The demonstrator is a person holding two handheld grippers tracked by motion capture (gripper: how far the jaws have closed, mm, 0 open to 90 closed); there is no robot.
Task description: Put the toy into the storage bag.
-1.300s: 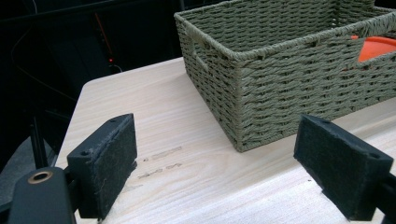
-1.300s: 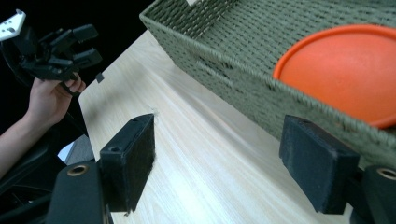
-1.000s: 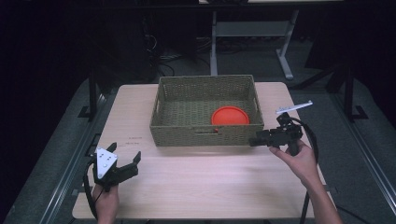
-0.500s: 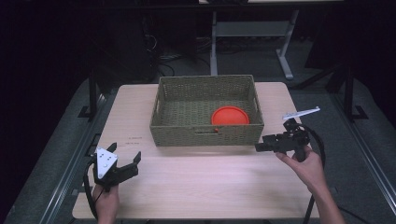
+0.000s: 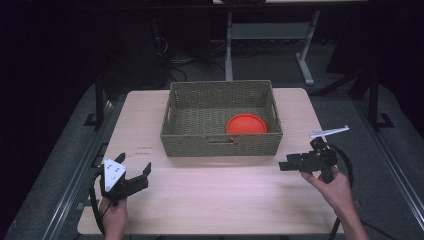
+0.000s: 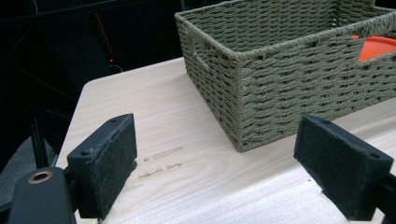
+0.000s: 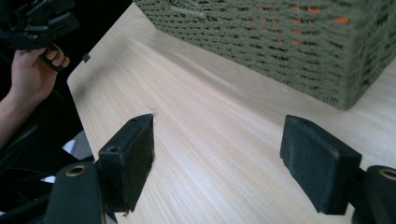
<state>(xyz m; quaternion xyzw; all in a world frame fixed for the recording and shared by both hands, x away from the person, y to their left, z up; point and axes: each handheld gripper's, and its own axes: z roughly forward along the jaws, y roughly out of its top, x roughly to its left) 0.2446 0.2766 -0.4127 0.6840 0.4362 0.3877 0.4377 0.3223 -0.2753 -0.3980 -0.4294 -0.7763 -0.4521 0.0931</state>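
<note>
Plate [image 5: 246,123], orange, lies in the basket [image 5: 220,145] at its right end. Both tools, left tool [image 5: 134,181] and right tool [image 5: 290,165], hover over the desk [image 5: 225,200], jaws wide apart and empty. Reaching it likely means going in over the rim.

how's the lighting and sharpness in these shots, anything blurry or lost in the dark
High view: the table and the basket are evenly lit, the room behind nearly black. Left gripper view: the basket weave is crisp, the near jaws slightly soft. Right gripper view: the left hand and what lies past the table edge fall into dark shadow.
</note>
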